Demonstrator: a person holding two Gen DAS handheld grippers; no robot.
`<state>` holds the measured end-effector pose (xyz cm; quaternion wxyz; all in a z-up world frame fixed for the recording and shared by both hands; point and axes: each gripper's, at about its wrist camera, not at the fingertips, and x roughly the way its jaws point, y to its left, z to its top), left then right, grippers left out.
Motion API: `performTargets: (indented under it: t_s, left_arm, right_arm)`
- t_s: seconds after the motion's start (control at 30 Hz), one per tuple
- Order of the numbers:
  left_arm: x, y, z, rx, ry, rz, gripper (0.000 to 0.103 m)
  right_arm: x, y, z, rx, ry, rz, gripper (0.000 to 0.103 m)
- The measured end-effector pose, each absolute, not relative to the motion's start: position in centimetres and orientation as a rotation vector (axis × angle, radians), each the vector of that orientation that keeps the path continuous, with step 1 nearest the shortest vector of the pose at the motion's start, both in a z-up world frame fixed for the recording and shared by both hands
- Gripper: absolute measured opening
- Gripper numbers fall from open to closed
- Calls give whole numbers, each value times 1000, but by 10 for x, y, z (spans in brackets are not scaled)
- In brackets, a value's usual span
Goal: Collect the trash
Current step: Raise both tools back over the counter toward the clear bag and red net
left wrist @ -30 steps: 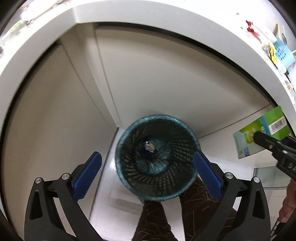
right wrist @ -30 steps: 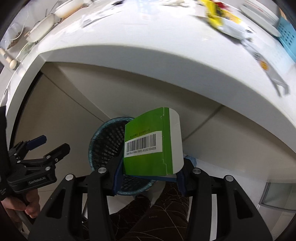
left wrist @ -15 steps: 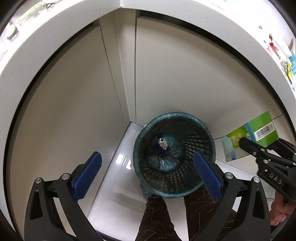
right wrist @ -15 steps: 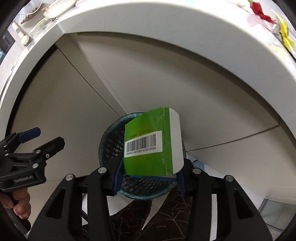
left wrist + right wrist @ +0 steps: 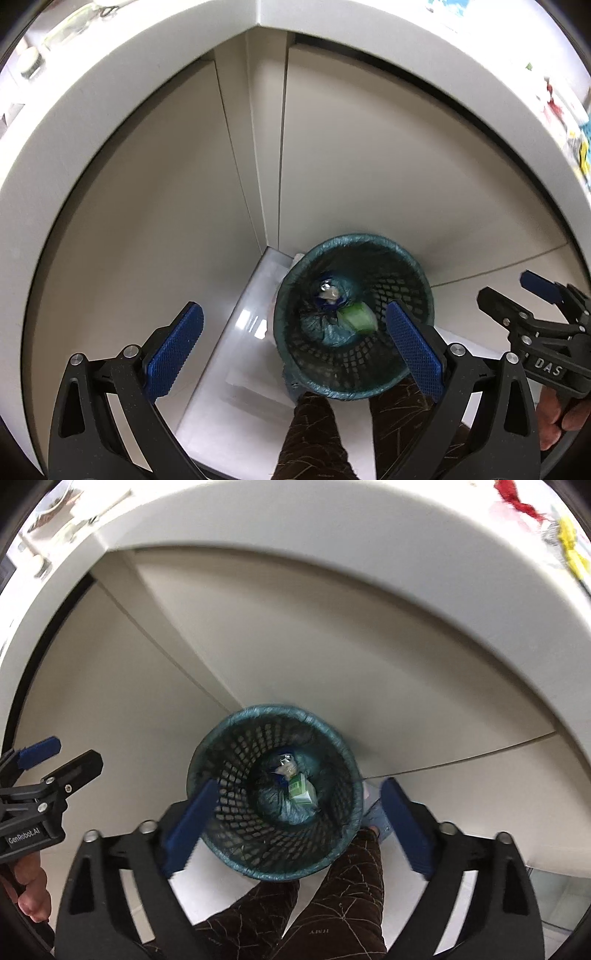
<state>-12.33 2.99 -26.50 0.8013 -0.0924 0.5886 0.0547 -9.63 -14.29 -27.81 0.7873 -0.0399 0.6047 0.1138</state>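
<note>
A dark teal mesh wastebasket (image 5: 275, 792) (image 5: 354, 321) with a blue liner stands on the floor in the corner under the white counter. At its bottom lies a green carton (image 5: 301, 788) (image 5: 356, 317) beside a crumpled clear wrapper (image 5: 284, 766) (image 5: 328, 293). My right gripper (image 5: 295, 812) hangs over the basket mouth, its jaws opening wide with nothing between the blue pads. My left gripper (image 5: 295, 343) is open and empty, to the left of the basket; its right pad overlaps the basket's rim.
The curved white counter (image 5: 332, 572) overhangs the basket, with red and yellow scraps (image 5: 535, 513) on top. Beige cabinet panels (image 5: 351, 166) meet in a corner behind it. The person's dark patterned trouser legs (image 5: 332, 904) stand just in front of the basket.
The right gripper's jaws spread and the green carton left them; it now lies in the basket. The left gripper drifted left, so the basket sits further right in its view.
</note>
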Motion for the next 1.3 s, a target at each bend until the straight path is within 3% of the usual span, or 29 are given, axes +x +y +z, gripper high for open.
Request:
performTargets:
  t_s: [0.77,1.3]
  left_arm:
    - [-87,8,-129,-164,1142,29,97]
    - [-43,-40,-72,-96,1076,-83,97]
  right_arm:
    - [-89,-207,-129,-66,1127,155,92]
    - [-47,-256,-55,10,990,94,92]
